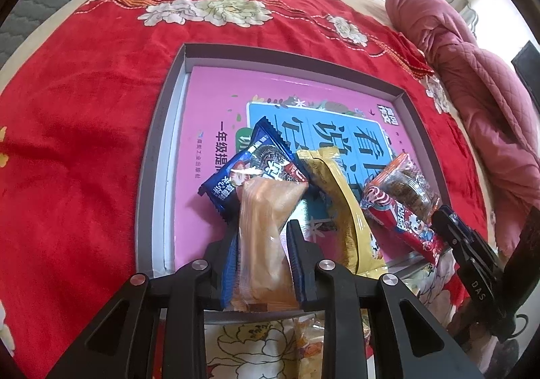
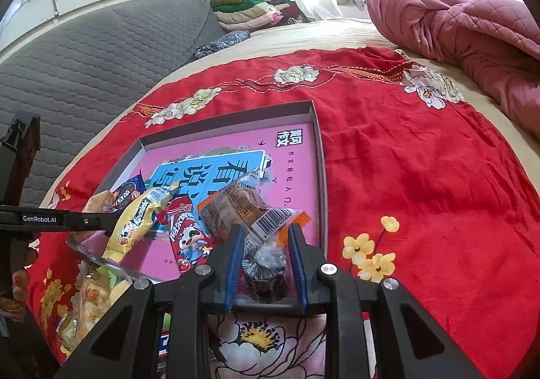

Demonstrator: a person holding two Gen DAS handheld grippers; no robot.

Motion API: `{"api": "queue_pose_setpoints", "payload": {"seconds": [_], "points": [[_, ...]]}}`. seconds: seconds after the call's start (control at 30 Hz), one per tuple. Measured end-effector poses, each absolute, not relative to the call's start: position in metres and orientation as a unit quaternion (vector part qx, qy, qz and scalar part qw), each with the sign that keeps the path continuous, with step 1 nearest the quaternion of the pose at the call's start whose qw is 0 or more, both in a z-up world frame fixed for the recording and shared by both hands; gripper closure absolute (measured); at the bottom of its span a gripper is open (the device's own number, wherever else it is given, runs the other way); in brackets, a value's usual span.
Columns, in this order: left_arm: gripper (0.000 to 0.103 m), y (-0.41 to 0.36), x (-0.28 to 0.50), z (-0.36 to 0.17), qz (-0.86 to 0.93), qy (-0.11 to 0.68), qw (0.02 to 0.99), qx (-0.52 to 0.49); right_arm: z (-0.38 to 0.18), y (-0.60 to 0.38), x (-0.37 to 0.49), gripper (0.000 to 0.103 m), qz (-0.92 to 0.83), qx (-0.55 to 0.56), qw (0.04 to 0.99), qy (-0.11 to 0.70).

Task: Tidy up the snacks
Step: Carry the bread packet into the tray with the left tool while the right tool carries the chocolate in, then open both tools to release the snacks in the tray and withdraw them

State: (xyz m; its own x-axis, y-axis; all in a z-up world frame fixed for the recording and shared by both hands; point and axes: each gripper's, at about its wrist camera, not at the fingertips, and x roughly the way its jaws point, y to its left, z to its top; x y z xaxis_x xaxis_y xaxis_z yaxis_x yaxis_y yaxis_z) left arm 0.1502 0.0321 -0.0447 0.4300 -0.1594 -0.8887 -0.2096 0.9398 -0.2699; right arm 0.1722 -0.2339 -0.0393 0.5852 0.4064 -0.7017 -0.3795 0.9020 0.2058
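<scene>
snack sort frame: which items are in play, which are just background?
In play:
left gripper, jaws shut on orange packet
right gripper, jaws shut on clear-wrapped dark snack
blue cookie pack
yellow pack
red pack
grey tray

Background:
red floral blanket
pink quilt
folded clothes

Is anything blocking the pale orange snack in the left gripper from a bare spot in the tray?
Nothing visible: the left gripper holds the orange snack over the tray, partly above the blue packet; open pink floor lies to the left.
</scene>
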Motion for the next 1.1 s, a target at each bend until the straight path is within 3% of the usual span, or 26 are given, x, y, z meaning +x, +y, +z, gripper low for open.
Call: {"api": "queue_pose_setpoints", "payload": {"seconds": [0.57, 0.7, 1.0, 1.1], "points": [[0.061, 0.040, 0.146, -0.038, 0.027, 0.529, 0.830, -0.176, -0.037, -0.237, 0.172, 0.075, 0.217, 0.016, 0.892, 0.396], [0.059, 0.042, 0.142, -0.033, 0.023, 0.521, 0.833, -0.185, -0.035, -0.236, 0.170, 0.067, 0.216, 0.013, 0.894, 0.392], [0.057, 0.040, 0.138, -0.022, 0.021, 0.513, 0.839, -0.181, -0.029, -0.237, 0.167, 0.066, 0.213, 0.010, 0.898, 0.385], [0.050, 0.040, 0.135, -0.016, 0.018, 0.506, 0.843, -0.181, -0.027, -0.238, 0.166, 0.062, 0.212, 0.011, 0.900, 0.381]]}}
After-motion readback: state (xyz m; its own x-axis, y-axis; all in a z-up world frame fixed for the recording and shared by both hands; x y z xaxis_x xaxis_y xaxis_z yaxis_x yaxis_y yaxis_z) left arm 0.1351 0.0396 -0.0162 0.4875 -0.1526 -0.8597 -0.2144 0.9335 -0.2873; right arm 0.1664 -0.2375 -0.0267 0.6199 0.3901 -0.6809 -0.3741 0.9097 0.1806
